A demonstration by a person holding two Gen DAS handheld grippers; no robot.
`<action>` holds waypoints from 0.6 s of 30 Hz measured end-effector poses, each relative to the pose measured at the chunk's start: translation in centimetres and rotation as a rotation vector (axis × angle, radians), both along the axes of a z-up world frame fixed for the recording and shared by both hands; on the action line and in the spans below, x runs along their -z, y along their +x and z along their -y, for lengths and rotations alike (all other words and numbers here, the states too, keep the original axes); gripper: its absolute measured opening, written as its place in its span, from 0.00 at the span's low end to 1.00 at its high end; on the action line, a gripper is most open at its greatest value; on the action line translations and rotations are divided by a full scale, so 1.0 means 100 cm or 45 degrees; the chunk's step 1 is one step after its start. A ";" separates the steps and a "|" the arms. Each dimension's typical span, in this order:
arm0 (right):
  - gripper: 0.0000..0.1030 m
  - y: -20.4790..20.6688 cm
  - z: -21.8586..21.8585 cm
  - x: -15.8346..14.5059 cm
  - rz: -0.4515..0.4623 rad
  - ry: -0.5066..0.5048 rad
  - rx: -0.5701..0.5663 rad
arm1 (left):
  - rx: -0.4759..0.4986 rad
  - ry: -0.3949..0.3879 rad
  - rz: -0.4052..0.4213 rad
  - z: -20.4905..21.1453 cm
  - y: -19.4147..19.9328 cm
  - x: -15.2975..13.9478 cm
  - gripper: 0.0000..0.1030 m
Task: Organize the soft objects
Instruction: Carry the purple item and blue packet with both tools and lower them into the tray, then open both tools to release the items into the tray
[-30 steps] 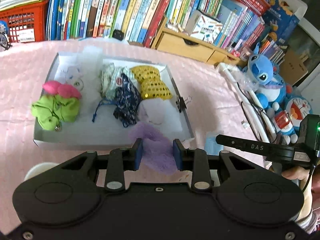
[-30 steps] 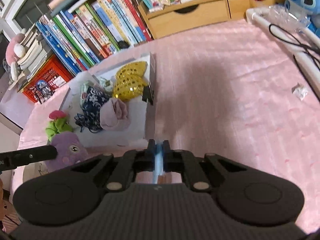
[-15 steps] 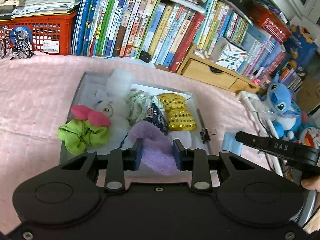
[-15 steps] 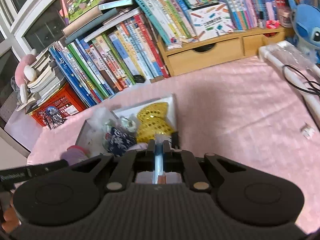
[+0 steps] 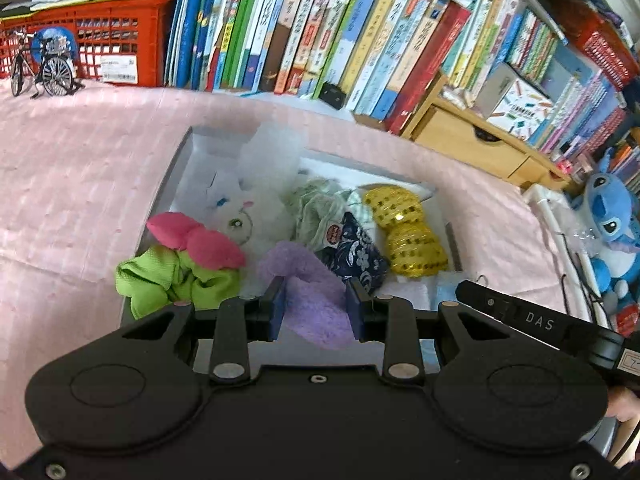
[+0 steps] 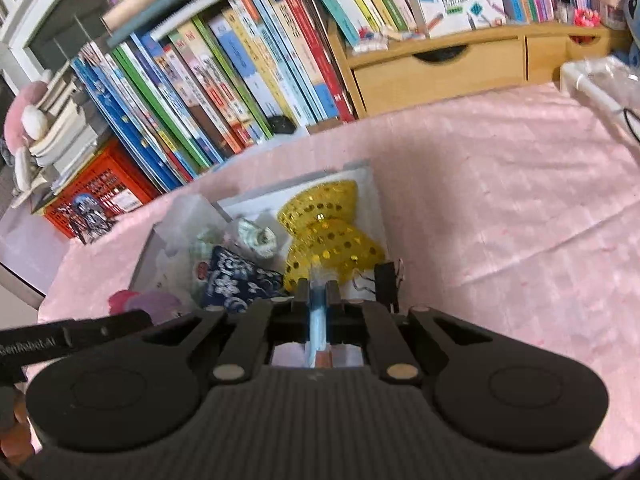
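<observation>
My left gripper (image 5: 315, 300) is shut on a purple fuzzy soft item (image 5: 308, 292), held over the near part of a shallow white box (image 5: 176, 184). In the box lie a green and pink scrunchie (image 5: 176, 268), a white plush (image 5: 244, 208), a pale green cloth (image 5: 316, 208), a dark blue floral pouch (image 5: 356, 252) and a yellow sequined bow (image 5: 408, 232). My right gripper (image 6: 319, 292) is shut on a thin light blue item (image 6: 318, 320), above the box's near right corner beside the yellow bow (image 6: 328, 236).
A pink cloth (image 6: 500, 208) covers the surface. Rows of books (image 5: 320, 28), a red crate (image 5: 100, 40) and a wooden drawer unit (image 6: 440, 68) line the back. A blue plush toy (image 5: 612, 216) and cables sit at the right. A black binder clip (image 6: 386, 280) grips the box edge.
Both grippers have moved forward over the box with their items still held. The box and its contents now sit closer and more central in both views.
</observation>
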State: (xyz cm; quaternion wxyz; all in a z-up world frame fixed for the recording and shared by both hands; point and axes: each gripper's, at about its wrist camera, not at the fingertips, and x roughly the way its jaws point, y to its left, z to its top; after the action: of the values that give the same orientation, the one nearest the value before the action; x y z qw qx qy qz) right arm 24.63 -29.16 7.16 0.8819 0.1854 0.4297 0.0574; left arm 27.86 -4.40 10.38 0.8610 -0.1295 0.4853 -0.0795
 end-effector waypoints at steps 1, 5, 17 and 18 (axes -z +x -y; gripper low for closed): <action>0.09 0.001 0.000 0.003 -0.010 -0.006 0.000 | 0.000 0.001 -0.010 0.000 0.001 0.001 0.29; 0.09 0.004 0.002 0.013 -0.037 -0.005 -0.005 | -0.015 -0.005 -0.037 0.000 0.007 0.009 0.29; 0.09 0.004 -0.005 0.026 -0.082 -0.024 -0.036 | -0.007 0.026 -0.080 0.007 0.010 0.022 0.30; 0.09 0.004 -0.004 0.027 -0.083 -0.022 -0.036 | -0.006 0.026 -0.085 0.007 0.010 0.024 0.30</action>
State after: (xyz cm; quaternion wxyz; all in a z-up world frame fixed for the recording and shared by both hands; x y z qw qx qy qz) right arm 25.03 -28.75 4.50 0.8681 0.1733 0.4612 0.0601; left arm 28.83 -5.08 8.00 0.8459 -0.1244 0.5142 -0.0682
